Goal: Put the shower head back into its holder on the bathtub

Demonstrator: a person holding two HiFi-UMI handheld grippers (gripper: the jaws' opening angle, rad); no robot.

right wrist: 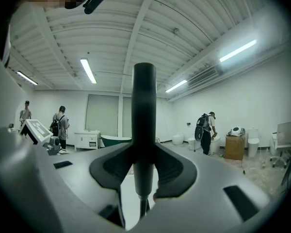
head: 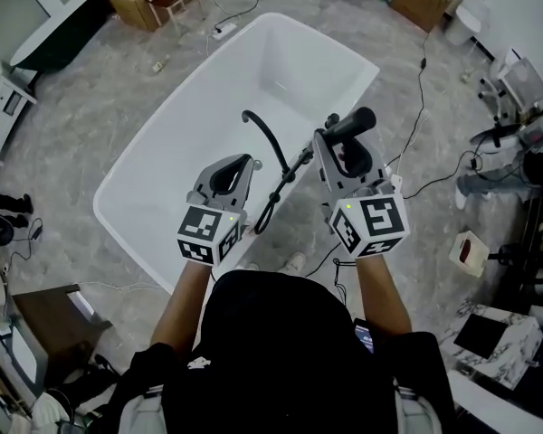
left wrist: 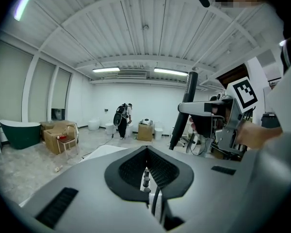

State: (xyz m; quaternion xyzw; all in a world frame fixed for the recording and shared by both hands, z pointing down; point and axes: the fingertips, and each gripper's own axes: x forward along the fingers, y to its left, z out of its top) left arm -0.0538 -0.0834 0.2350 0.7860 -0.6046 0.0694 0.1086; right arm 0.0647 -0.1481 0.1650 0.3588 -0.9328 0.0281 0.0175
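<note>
Over the bathtub (head: 176,125), right gripper (head: 342,147) pinching shower head (right wrist: 144,110), plainest in its own view, left gripper (left wrist: 146,171) pressed together.

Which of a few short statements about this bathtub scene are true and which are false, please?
1. The fingers of the right gripper clamp the black cylindrical shower head. True.
2. The fingers of the left gripper stand wide apart. False: they are together.
3. The shower head already sits in its holder. False: it is in the right gripper's grip, above the white freestanding bathtub.
4. A black curved spout arches over the bathtub. True.
</note>
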